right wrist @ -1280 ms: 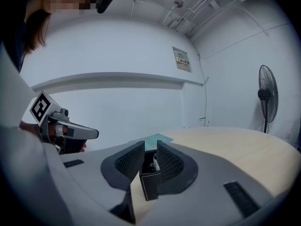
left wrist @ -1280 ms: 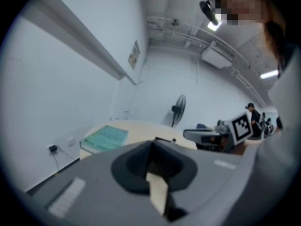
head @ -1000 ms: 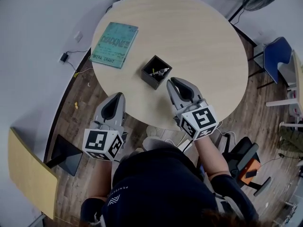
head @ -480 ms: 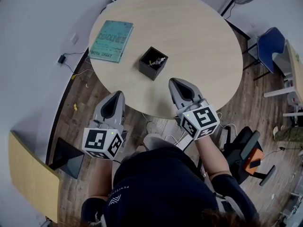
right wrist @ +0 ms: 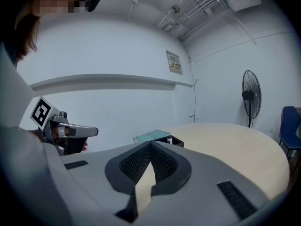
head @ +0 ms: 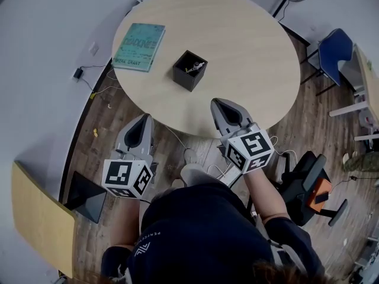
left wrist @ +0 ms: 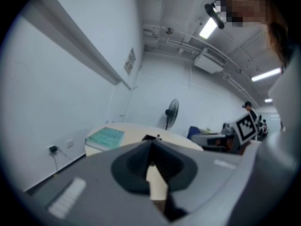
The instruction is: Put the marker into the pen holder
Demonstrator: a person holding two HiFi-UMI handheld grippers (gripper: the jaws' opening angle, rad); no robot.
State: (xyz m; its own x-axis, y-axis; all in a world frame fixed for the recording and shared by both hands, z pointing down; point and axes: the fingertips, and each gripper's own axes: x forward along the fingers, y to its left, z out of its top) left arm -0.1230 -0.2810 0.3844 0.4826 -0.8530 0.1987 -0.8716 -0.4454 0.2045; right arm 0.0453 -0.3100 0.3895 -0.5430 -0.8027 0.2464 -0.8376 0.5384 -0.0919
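Observation:
A black square pen holder [head: 189, 70] stands on the round wooden table [head: 249, 52], with a marker [head: 197, 67] showing inside it. The same holder [right wrist: 172, 140] peeks over the jaws in the right gripper view, and a sliver of it [left wrist: 149, 137] in the left gripper view. My right gripper [head: 217, 103] hovers at the table's near edge, shut and empty. My left gripper [head: 144, 119] hangs off the table to the left, over the floor, also shut with nothing in it.
A teal book [head: 139, 46] lies on the table's left side. A blue chair [head: 335, 61] and a standing fan [right wrist: 251, 96] are to the right. A black office chair [head: 312, 188] stands behind me at the right. Cables lie on the wooden floor [head: 106, 114].
Both grippers have drawn back from the pen holder toward me. The right gripper's jaws have come together. The marker stays in the holder.

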